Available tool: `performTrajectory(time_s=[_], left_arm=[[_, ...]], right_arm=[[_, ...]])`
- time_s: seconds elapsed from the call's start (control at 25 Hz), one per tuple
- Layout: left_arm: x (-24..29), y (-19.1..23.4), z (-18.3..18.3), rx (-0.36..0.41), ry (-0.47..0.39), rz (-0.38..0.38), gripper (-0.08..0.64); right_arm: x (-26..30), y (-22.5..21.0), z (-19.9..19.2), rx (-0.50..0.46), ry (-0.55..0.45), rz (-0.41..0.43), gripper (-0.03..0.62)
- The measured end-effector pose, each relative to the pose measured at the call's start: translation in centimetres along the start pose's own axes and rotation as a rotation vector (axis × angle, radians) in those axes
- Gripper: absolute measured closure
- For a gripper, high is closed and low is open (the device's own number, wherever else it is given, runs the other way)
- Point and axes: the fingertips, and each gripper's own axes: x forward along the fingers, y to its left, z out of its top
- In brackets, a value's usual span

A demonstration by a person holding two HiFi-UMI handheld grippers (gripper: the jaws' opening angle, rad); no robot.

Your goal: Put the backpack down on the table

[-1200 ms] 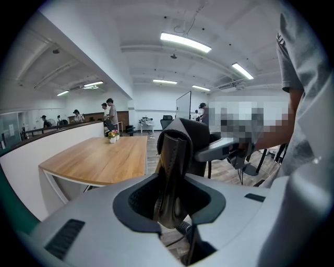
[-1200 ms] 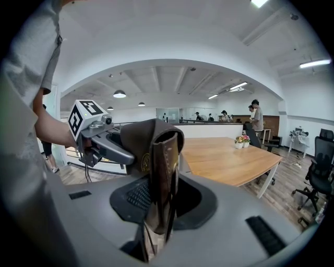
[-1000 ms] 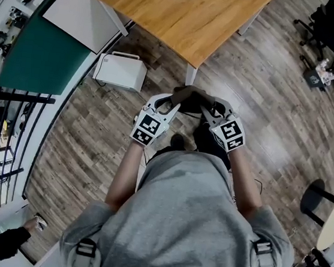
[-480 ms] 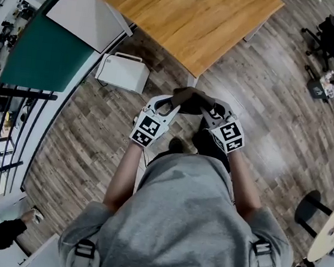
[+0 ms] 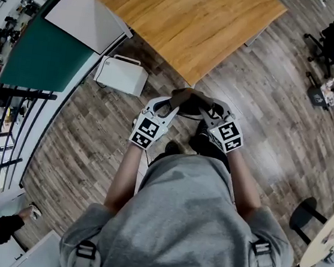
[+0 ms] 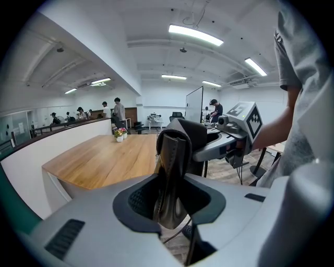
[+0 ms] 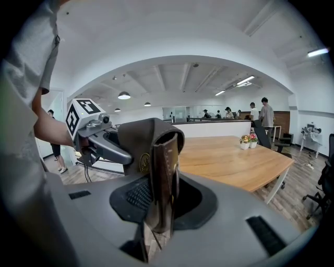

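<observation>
Wood-plank floor (image 5: 93,142) all round us, and the light wooden table (image 5: 181,17) sits just ahead. Our left gripper (image 5: 171,105) and right gripper (image 5: 206,110) are each about half closed, clamped on the dark brown leather backpack (image 5: 189,100). It's hanging over the floor, just short of the table's near corner.

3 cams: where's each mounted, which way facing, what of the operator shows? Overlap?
Head view: on the person's head, looking steeply down at the floor; grey shirt, forearms, left gripper and right gripper clamping the backpack show.
Left gripper view: on the left gripper, looking along its jaws past the backpack to the table; right forearm shows.
Right gripper view: on the right gripper, likewise; left forearm shows.
Shared: all see backpack and table.
</observation>
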Motion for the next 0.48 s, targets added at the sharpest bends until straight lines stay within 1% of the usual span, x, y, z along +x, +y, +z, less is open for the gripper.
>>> performTrajectory(time_s=[0.12, 0.24, 0.48], left_arm=[[0.8, 0.1, 0.9, -0.020, -0.005, 0.014, 0.436], [1.7, 0.1, 1.7, -0.020, -0.008, 0.033, 0.436], [3.2, 0.1, 3.3, -0.040, -0.009, 0.089, 0.436]], right_arm=[[-0.1, -1.2, 0.2, -0.002, -0.003, 0.014, 0.500], [-0.2, -2.5, 0.5, -0.015, -0.010, 0.030, 0.500], [-0.4, -4.9, 1.2, -0.038, -0.017, 0.077, 0.500]])
